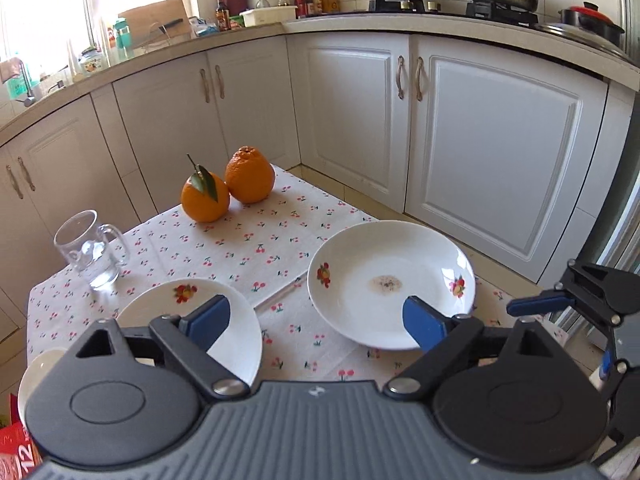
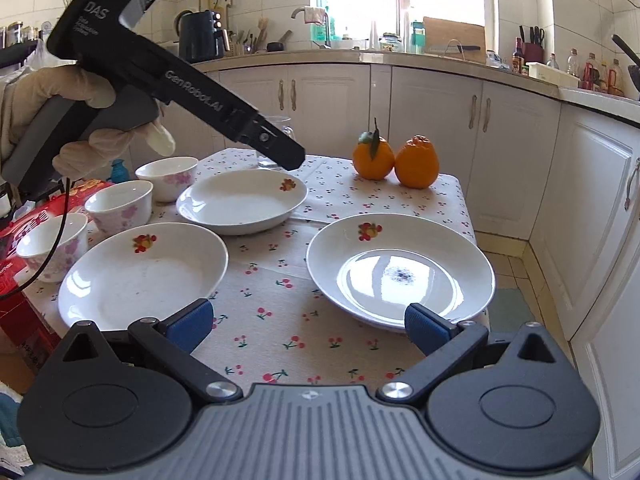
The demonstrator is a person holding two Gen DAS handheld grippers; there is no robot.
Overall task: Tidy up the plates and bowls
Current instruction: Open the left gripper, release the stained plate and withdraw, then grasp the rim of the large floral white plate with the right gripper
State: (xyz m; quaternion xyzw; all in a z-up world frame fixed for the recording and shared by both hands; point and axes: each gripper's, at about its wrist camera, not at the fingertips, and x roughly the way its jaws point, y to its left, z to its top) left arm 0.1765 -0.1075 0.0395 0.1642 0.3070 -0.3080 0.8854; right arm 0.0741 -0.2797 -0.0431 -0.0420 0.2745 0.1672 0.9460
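My left gripper (image 1: 316,322) is open over the cherry-print cloth, with nothing between its blue pads. A white fruit-print plate (image 1: 392,284) with a stained centre lies ahead on the right, and another plate (image 1: 240,332) on the left. In the right wrist view my right gripper (image 2: 308,328) is wide open and empty above the cloth. It hangs between the stained plate (image 2: 400,268), which seems to rest on a second one, and a near left plate (image 2: 144,276). A third plate (image 2: 240,200) lies behind. Three floral bowls (image 2: 120,204) line the left edge. A gloved hand holds the left gripper (image 2: 294,160) above them.
Two oranges (image 2: 396,160) stand at the table's far end, and a glass mug (image 1: 90,248) at the far left. A red box (image 2: 24,232) sits beside the bowls. The table (image 2: 456,200) drops off to tiled floor on the right, with white cabinets beyond.
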